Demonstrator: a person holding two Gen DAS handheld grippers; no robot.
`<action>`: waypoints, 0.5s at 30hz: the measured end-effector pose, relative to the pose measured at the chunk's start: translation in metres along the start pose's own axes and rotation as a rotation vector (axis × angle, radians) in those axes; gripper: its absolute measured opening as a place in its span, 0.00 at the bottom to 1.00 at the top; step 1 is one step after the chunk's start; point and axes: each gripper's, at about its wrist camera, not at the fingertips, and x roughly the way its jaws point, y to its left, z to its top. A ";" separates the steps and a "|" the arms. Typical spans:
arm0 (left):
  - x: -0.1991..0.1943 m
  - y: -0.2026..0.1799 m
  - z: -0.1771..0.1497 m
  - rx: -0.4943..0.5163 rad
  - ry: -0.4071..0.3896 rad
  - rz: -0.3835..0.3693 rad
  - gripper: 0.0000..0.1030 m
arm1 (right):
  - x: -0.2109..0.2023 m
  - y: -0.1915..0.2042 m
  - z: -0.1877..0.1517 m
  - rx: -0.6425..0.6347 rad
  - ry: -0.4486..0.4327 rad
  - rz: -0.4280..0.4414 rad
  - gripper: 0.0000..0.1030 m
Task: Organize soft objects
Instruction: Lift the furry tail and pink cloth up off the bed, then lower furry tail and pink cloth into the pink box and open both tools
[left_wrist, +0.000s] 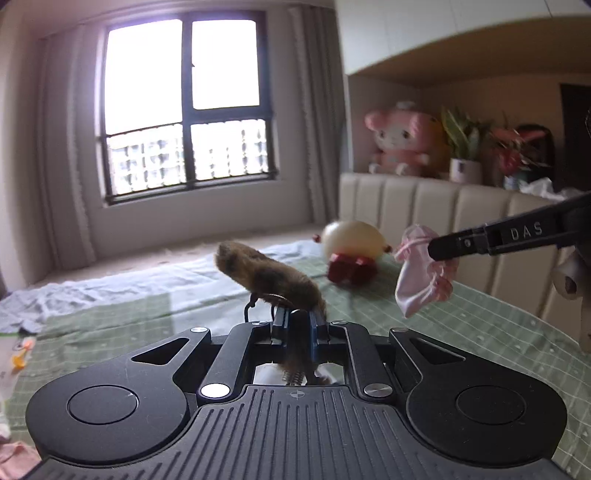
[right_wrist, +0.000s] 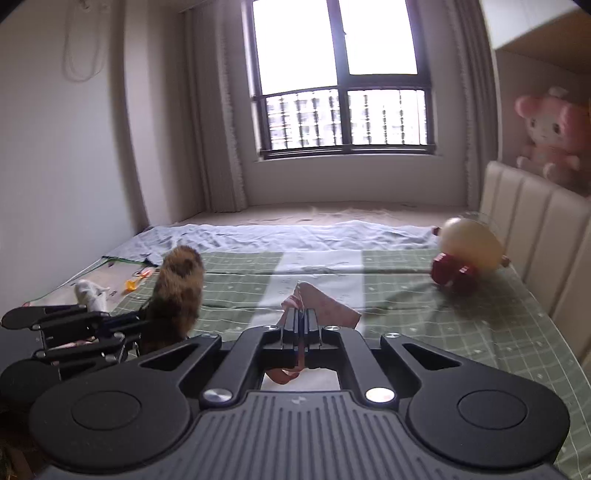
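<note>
Now each gripper, left (left_wrist: 298, 325) and right (right_wrist: 303, 326), clamps something: brown furry toy (left_wrist: 266, 275), pink pouch (left_wrist: 424, 273).

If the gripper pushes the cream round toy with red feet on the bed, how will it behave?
The cream round toy would probably roll or rock, as its body is egg-shaped. It looks light, so a small push may move it. The green checked blanket may slow it.

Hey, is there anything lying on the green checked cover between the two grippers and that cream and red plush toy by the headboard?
Nothing visible. Left gripper holds the brown furry toy, right gripper the pink cloth; the green cover is bare up to the plush toy.
</note>
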 end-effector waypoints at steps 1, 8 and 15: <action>0.008 -0.013 -0.003 0.009 0.014 -0.018 0.12 | 0.000 -0.009 -0.006 0.011 0.006 -0.008 0.03; 0.060 -0.051 -0.045 -0.075 0.126 -0.177 0.12 | 0.014 -0.059 -0.045 0.076 0.056 -0.025 0.03; 0.125 -0.032 -0.138 -0.234 0.356 -0.214 0.12 | 0.061 -0.078 -0.109 0.137 0.179 0.007 0.03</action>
